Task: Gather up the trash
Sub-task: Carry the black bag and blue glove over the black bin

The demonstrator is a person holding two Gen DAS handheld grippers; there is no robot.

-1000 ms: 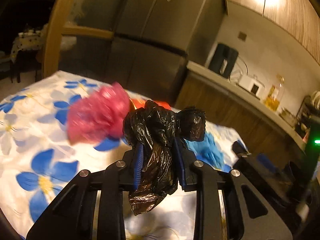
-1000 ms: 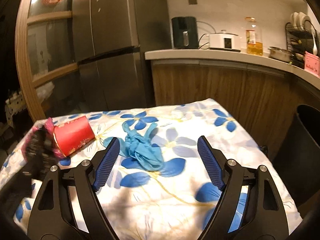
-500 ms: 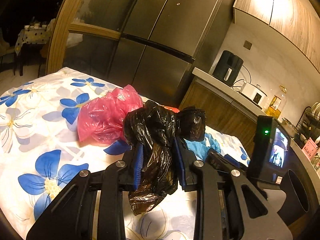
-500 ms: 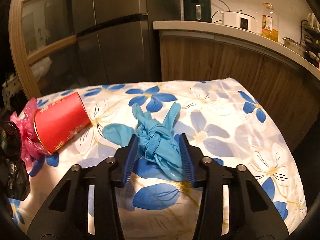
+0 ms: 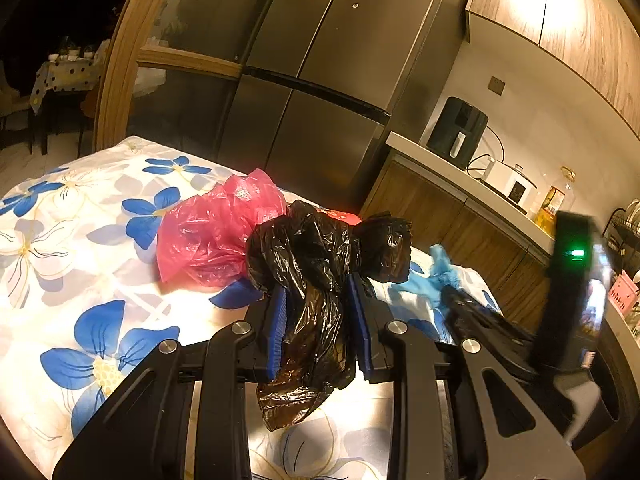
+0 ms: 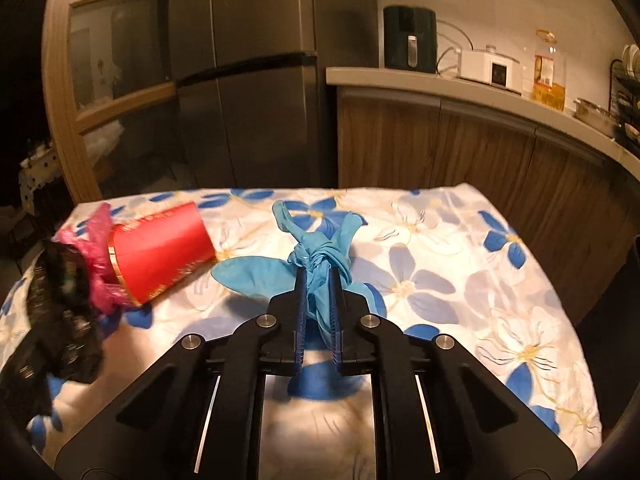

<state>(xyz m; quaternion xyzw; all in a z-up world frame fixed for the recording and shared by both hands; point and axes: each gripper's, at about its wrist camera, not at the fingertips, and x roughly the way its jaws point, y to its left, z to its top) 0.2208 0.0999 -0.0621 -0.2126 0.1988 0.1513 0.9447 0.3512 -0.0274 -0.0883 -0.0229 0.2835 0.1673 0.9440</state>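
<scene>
My left gripper [image 5: 318, 300] is shut on a crumpled black plastic bag [image 5: 320, 256], which bulges above the blue pads and hangs below them. Behind it a pink plastic bag [image 5: 212, 232] lies on the floral tablecloth [image 5: 80, 248]. My right gripper [image 6: 319, 280] is closing on a knotted blue glove [image 6: 316, 256]; its pads pinch the glove just below the knot. A red paper cup [image 6: 160, 254] lies on its side to the left, its mouth against the pink bag [image 6: 98, 248]. The black bag [image 6: 60, 308] shows blurred at the far left.
A steel fridge [image 6: 248, 72] and a wooden counter [image 6: 460, 88] with an air fryer [image 6: 410, 40], a white cooker [image 6: 490, 68] and an oil bottle [image 6: 546, 72] stand behind the table. The right gripper's body with a green light [image 5: 576, 254] is at the right.
My right gripper moved forward over the blue glove and its jaws went from wide apart to pinching it. The left gripper kept its hold on the black bag.
</scene>
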